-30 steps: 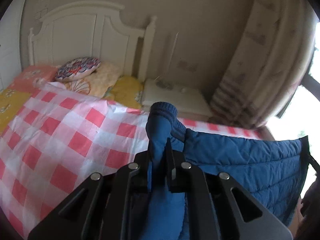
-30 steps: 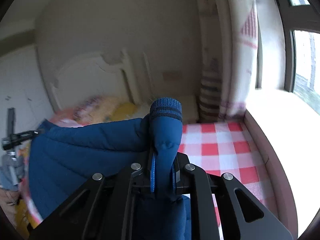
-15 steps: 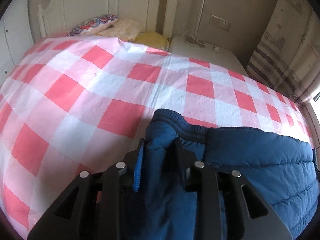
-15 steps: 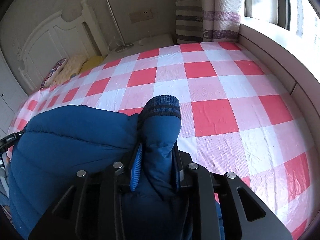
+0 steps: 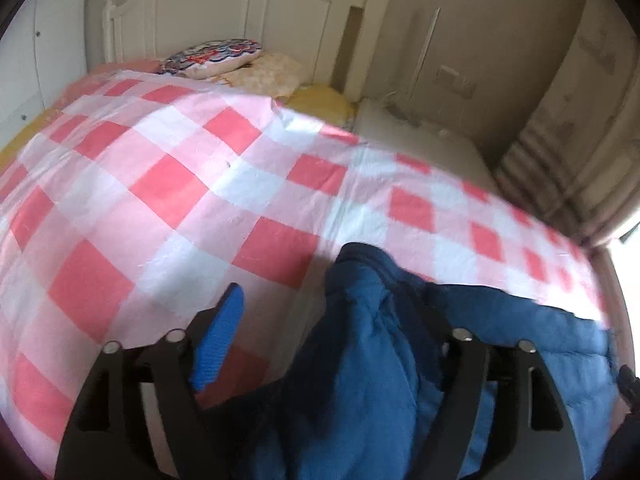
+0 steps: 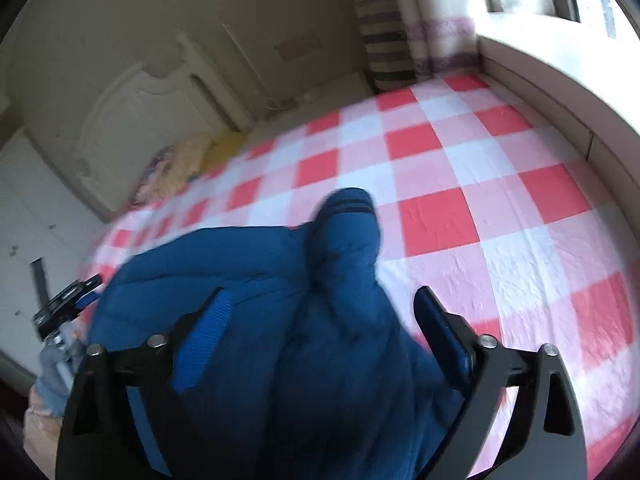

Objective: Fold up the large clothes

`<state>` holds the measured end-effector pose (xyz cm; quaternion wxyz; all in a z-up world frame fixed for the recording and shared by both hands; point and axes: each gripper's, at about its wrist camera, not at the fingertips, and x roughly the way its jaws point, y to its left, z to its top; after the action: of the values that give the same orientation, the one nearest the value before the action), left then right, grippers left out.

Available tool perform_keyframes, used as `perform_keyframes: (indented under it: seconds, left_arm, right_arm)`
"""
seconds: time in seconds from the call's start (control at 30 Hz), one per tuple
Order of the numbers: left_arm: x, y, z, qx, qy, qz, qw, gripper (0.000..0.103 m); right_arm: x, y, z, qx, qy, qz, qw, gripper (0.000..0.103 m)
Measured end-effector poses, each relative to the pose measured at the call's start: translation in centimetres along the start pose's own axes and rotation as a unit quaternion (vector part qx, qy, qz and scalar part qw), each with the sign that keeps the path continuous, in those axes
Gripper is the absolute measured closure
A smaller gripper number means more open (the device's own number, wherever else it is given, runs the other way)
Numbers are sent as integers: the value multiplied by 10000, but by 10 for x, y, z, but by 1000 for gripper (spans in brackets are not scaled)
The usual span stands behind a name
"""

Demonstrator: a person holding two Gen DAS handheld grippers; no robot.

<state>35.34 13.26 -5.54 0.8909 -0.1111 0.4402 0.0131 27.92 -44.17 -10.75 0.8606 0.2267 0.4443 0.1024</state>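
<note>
Over the checked bedspread (image 5: 160, 184), both claws tilt downward, jaws opening around the blue jacket (image 6: 304, 280).

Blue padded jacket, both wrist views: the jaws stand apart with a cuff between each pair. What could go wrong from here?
1. Both grippers' jaws are opening with the cuffs still between them. The left gripper shows a cuff lying against its right finger only, so the blue padded jacket may drag or snag on withdrawal.
2. In the right gripper, the fabric lies bunched, not flat, so it may settle creased on the checked bedcover.
3. Both views are blurred, so where the cuffs land is uncertain.
</note>
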Motion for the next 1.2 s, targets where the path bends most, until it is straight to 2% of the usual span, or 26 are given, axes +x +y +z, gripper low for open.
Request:
perform_keyframes:
  seconds: [0.07, 0.17, 0.23, 0.3, 0.37, 0.43, 0.5, 0.53, 0.63, 0.7, 0.73, 0.77, 0.8, 0.87, 0.97, 1.2]
  left_arm:
    - [-27, 7, -4, 183, 74, -488, 9986, 19]
    - [-72, 24, -28, 615, -28, -868, 9943, 9]
    - [-99, 41, -58, 955, 12, -1059, 9898, 9]
    - [-116, 59, -91, 1150, 104, -1058, 9877, 9]
    - [-123, 75, -119, 1139, 206, -1096, 9872, 9]
    - [-126, 87, -142, 1035, 297, -1193, 9870, 9]
    - [-123, 95, -162, 975, 345, -1237, 9869, 9]
    - [-120, 96, -167, 930, 391, -1285, 9866, 9]
    - [-108, 91, -180, 772, 495, -1564, 9834, 9]
    - [-106, 82, -183, 789, 380, -1730, 9810, 19]
    - [-106, 76, -183, 782, 305, -1696, 9819, 22]
    - [-106, 73, -185, 791, 272, -1659, 9826, 31]
    - [-107, 67, -188, 861, 236, -1582, 9834, 33]
    - [-117, 60, -196, 1108, 89, -1378, 9842, 45]
    - [-130, 59, -206, 1290, 38, -1314, 9829, 50]
    - [-156, 76, -233, 1196, 129, -1416, 9826, 50]
  right_arm:
    - [-27, 10, -11, -409, -21, 77, 9991, 12]
    - [-79, 17, -54, -1126, -117, 113, 9935, 12]
    - [-99, 10, -82, -1238, -96, 255, 9919, 12]
    - [-112, -3, -114, -1212, 29, 340, 9920, 12]
    - [-117, -13, -139, -1126, 155, 345, 9929, 12]
    - [-118, -19, -162, -1013, 229, 525, 9932, 12]
    - [-114, -18, -174, -964, 245, 689, 9927, 17]
    - [-111, -16, -177, -965, 245, 756, 9922, 29]
    - [-106, -5, -184, -1064, -17, 624, 9924, 40]
    - [-108, -2, -188, -1112, -147, 609, 9918, 45]
    - [-109, -2, -190, -1112, -173, 615, 9917, 49]
    - [-111, -3, -192, -1107, -204, 634, 9916, 53]
    - [-113, -3, -194, -1120, -241, 641, 9913, 57]
    - [-117, -5, -197, -1148, -280, 652, 9909, 61]
    - [-120, -5, -198, -1181, -243, 640, 9906, 62]
    - [-138, -6, -213, -1285, -93, 774, 9886, 62]
